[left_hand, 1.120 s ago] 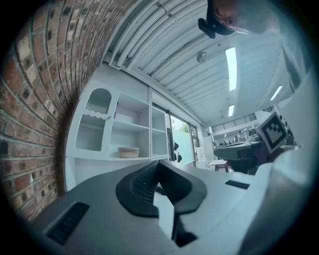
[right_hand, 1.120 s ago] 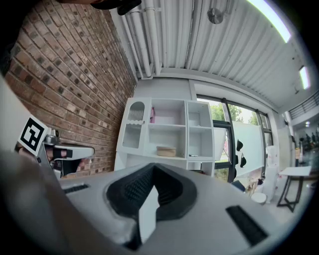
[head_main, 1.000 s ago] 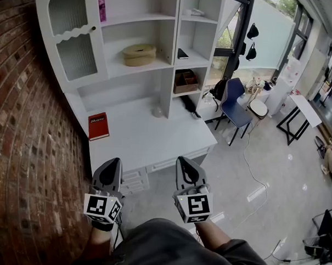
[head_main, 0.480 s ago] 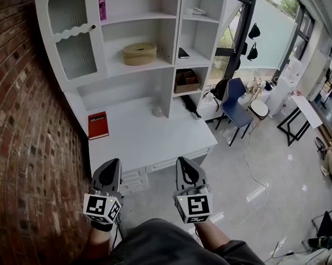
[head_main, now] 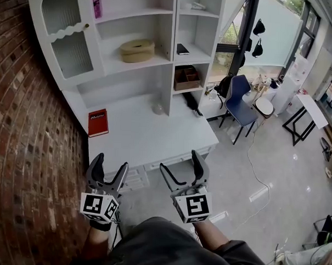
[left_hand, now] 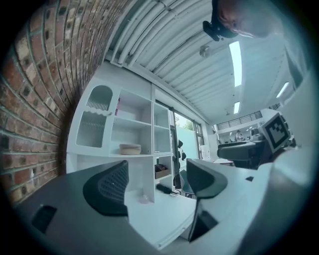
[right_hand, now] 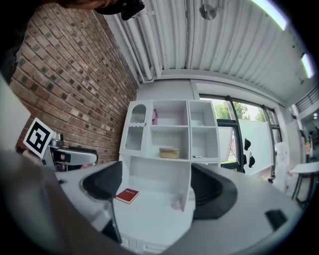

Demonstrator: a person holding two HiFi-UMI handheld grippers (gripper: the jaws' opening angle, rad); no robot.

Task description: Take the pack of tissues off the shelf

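The left gripper [head_main: 109, 165] and right gripper [head_main: 180, 163] hang at 6 o'clock, short of the desk [head_main: 155, 137], their jaws just opened wide and empty, likely readying for the tan pack of tissues [head_main: 136, 50], which sits at 11 o'clock on its shelf [head_main: 158, 59].

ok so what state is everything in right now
left gripper, open, nothing between its jaws, just been opening
right gripper, open, nothing between its jaws, just been opening
pack of tissues, on the shelf, untouched
cabinet door, closed
red book, closed, flat on the desk
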